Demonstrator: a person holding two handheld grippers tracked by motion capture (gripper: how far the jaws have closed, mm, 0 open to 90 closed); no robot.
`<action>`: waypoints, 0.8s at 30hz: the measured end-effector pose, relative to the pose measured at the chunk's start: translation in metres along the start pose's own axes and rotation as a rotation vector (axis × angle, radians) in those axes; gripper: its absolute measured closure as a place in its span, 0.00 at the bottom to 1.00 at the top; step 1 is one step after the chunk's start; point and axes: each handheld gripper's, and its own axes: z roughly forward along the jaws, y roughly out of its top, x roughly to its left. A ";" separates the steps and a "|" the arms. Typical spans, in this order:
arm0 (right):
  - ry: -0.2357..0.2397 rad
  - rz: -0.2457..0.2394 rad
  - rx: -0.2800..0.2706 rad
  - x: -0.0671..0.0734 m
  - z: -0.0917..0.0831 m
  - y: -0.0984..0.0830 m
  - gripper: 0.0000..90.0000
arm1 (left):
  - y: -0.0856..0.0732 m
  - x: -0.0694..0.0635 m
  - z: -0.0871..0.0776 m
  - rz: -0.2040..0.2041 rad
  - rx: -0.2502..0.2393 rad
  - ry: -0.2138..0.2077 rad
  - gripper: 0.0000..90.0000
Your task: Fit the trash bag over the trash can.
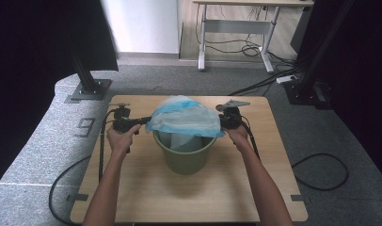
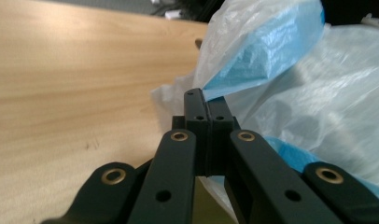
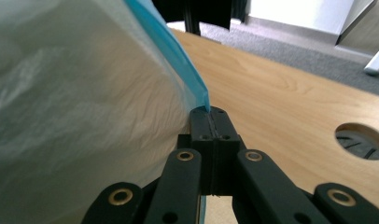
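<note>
While pinching opposite edges of the plastic bag (image 1: pixel 184 117) over the green bucket (image 1: pixel 184 153) mid-table (image 1: pixel 147 197), keep left gripper (image 1: pixel 141 121) and right gripper (image 1: pixel 223 122) level; draw the hem evenly down around the rim. Left gripper view: jaws pressed together on the blue hem (image 2: pixel 253 60); bucket hidden behind film. Right gripper view: jaws clamped on the blue edge (image 3: pixel 197 88); rim cut off, hard to judge how far the liner sits inside.

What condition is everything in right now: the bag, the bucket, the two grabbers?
Plastic bag: stretched open over the bucket, each side pinched.
Green bucket: upright on the table, bag hanging partly inside.
Left gripper: shut on the bag's edge.
Right gripper: shut on the bag's blue edge.
</note>
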 end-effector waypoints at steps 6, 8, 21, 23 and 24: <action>0.026 0.020 0.057 0.001 0.010 -0.006 0.99 | -0.003 -0.001 0.010 0.003 0.037 0.000 1.00; 0.033 0.023 0.080 0.002 0.013 -0.008 0.99 | -0.004 -0.001 0.013 0.010 0.049 0.002 1.00; 0.046 0.039 0.225 0.001 0.018 -0.021 0.99 | -0.011 -0.008 0.017 0.026 0.111 -0.025 1.00; 0.020 0.061 0.145 -0.003 0.009 -0.021 0.91 | -0.011 -0.010 0.014 0.036 0.100 -0.026 1.00; 0.004 0.075 0.110 -0.004 0.004 -0.020 0.82 | -0.011 -0.010 0.013 0.036 0.097 -0.027 1.00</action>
